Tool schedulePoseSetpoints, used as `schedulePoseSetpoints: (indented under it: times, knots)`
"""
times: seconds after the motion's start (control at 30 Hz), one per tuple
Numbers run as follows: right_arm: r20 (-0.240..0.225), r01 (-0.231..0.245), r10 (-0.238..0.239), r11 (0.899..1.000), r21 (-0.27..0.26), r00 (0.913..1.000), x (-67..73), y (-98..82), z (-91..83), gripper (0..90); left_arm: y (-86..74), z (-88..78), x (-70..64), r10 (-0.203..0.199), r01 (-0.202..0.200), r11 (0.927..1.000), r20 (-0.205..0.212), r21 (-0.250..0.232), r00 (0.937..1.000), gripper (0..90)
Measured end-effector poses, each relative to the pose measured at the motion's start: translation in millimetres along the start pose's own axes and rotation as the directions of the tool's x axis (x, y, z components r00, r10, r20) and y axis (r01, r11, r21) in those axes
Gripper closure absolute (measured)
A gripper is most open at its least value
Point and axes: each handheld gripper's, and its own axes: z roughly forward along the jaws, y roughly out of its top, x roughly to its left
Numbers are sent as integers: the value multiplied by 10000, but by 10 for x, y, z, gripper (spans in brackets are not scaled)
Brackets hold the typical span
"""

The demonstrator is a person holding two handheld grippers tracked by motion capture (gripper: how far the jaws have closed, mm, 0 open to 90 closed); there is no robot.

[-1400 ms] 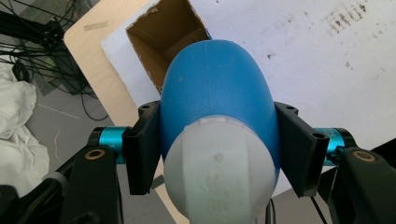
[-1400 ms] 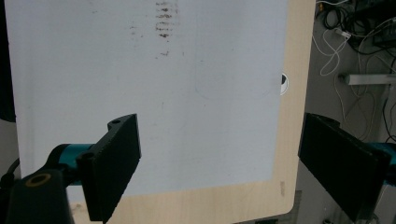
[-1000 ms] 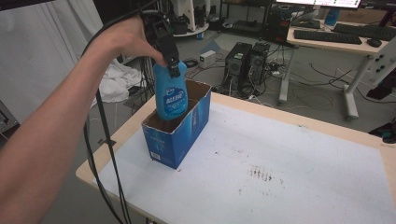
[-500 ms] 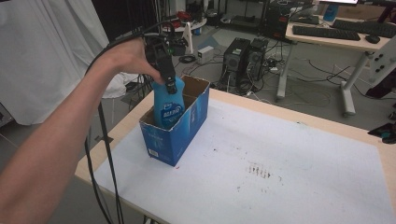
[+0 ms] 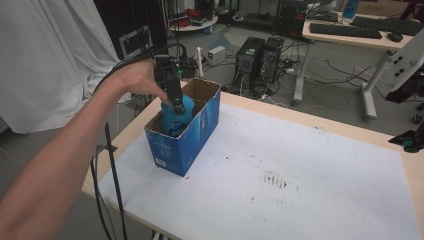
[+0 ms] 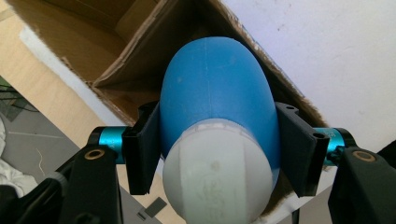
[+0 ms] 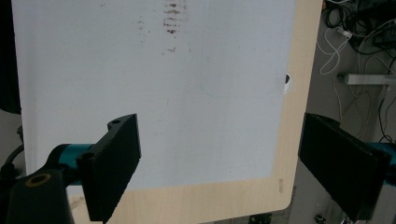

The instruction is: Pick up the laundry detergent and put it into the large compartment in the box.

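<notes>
The left gripper (image 5: 176, 104) squeezes the top of the blue bottle (image 5: 175, 117), which stands straight up, partly inside the blue cardboard box (image 5: 192, 137) near the table's (image 5: 325, 200) far left corner, while the right gripper (image 7: 219, 172) waits wide open, holding nothing.

**A cluttered workshop behind the work surface**

The surface (image 5: 320, 200) is a wooden top under a white sheet marked with dark smudges. A white curtain (image 5: 50, 60) hangs at the left. On the grey floor (image 5: 330, 107) beyond stand two black computer towers (image 5: 260, 57) among tangled cables. A desk (image 5: 350, 37) with white legs at the back carries a black keyboard (image 5: 345, 29) and a mouse (image 5: 394, 36).
</notes>
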Motion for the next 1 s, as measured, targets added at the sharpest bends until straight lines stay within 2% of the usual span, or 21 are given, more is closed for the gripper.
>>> schedulePoseSetpoints:
  times: [0.07,0.27,0.4,0.53,0.7,0.77,0.83,0.87,1.0]
  knots:
    - [0,15,-15,10000,-23,10000,1,4,0,124,-8,56,-3,192,-191,9997,-46,146,9998,378]
    - [-7,29,-29,10000,-36,10000,4,21,4,123,-43,199,-18,281,-282,9996,89,88,9996,378]
    - [-17,20,-20,10000,-2,10000,3,23,8,123,-56,242,-21,562,-562,9984,170,27,9983,378]
    - [-20,21,-21,10000,10,10000,8,28,11,124,-54,273,-40,848,-848,9964,30,7,9964,378]
    - [-37,42,-41,10000,34,10000,13,37,13,123,-75,319,-24,884,-884,9961,46,-7,9961,378]
    - [-51,47,-46,10000,32,10000,11,37,13,123,-89,350,-18,941,-941,9955,15,137,9956,378]
    - [-57,56,-56,10000,40,10000,10,38,14,123,-98,371,-20,849,-850,9963,43,116,9964,378]
    - [-63,79,-79,10000,44,9999,8,42,21,123,-116,376,-7,828,-827,9965,87,-107,9965,378]
    - [-70,73,-73,10000,48,9999,7,50,28,123,-129,380,-5,926,-925,9956,105,-128,9956,377]
